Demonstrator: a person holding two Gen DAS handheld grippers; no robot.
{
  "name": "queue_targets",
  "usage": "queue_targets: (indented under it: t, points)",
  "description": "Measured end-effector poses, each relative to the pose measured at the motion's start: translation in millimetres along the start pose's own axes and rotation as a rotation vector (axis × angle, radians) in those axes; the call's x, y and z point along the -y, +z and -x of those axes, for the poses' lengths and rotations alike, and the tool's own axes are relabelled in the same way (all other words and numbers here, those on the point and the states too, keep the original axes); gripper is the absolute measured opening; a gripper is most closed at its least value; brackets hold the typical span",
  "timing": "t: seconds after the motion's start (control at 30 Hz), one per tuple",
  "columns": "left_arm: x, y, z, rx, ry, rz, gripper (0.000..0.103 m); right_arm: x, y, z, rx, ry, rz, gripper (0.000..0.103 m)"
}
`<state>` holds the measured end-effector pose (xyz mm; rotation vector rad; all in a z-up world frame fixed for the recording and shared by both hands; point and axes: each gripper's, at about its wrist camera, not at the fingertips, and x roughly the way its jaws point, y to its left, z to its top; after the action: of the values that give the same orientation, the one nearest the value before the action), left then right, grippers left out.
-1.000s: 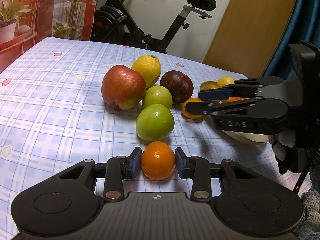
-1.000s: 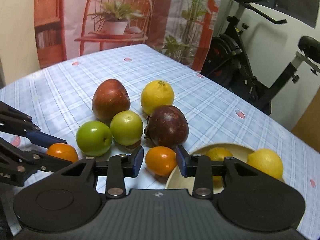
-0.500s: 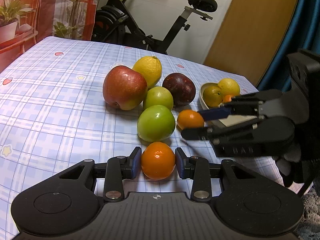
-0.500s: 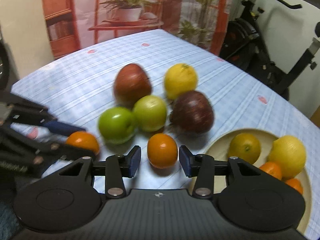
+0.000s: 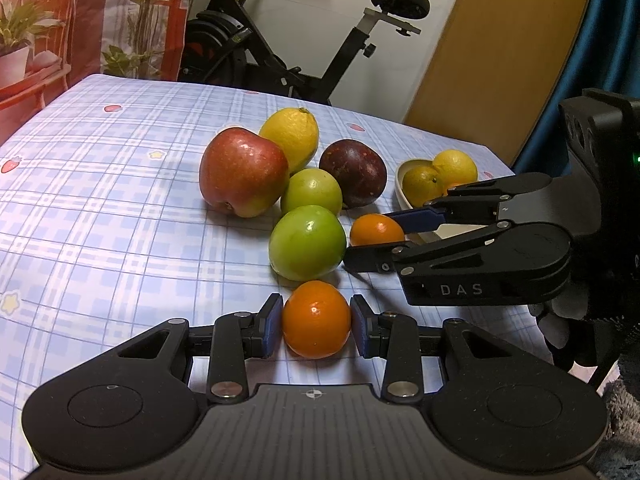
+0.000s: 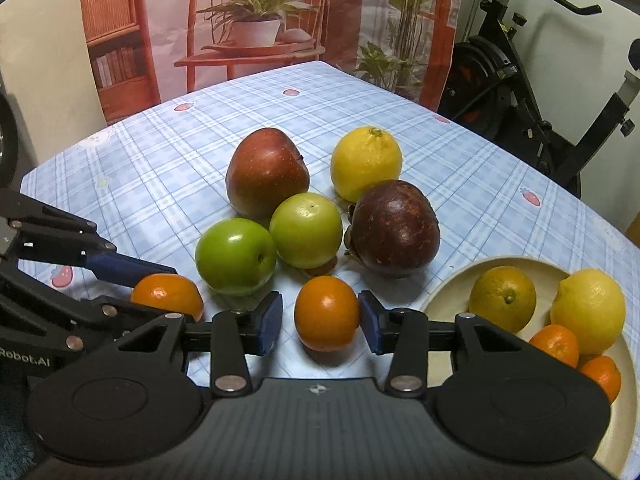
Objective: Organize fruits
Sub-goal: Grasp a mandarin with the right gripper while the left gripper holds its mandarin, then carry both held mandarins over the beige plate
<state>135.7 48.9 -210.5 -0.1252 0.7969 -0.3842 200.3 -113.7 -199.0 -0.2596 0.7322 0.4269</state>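
On my right gripper [image 5: 374, 240] I can read "DAS" in pale letters along its side, and on the left gripper [image 5: 316, 322] the other camera catches part of a mark ending "Robot.AI" (the start is cut off by the frame edge). My left jaws are clenched on a small orange [image 5: 316, 320], both blue pads pressed to its sides, low over the checked tabletop [image 5: 100, 220]. My right jaws have just been closing around a second orange [image 6: 326, 312], which sits on the cloth between them; one pad is at its skin, the other shows a sliver of gap, so it is not yet gripped. Just beyond stand two green apples [image 6: 236, 256], a red apple [image 6: 266, 170], a lemon [image 6: 366, 162] and a dark purple fruit [image 6: 394, 226], bunched together and touching. The cream bowl [image 6: 448, 292] to the right holds a greenish orange, a lemon and two small oranges. The nearer green apple crowds both held oranges. An exercise bike [image 5: 304, 40] and a printed backdrop [image 6: 256, 20] stand behind.
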Motion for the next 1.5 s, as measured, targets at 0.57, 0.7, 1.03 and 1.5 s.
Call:
queue_targets:
  t: [0.57,0.7,1.03,1.5]
  points:
    - [3,0,-2,0.003,0.01,-0.008,0.038,0,-10,3,0.06,0.002,-0.092,0.036]
    - [4,0,-1,0.004,0.013,-0.009,0.038,-1,-18,9,0.091,0.0,-0.139,0.036]
    - [11,-1,3,0.02,0.026,-0.036,0.038,2,-39,38,0.178,-0.01,-0.263,0.036]
    - [30,3,16,0.041,0.083,-0.085,0.038,14,-64,78,0.287,-0.023,-0.363,0.036]
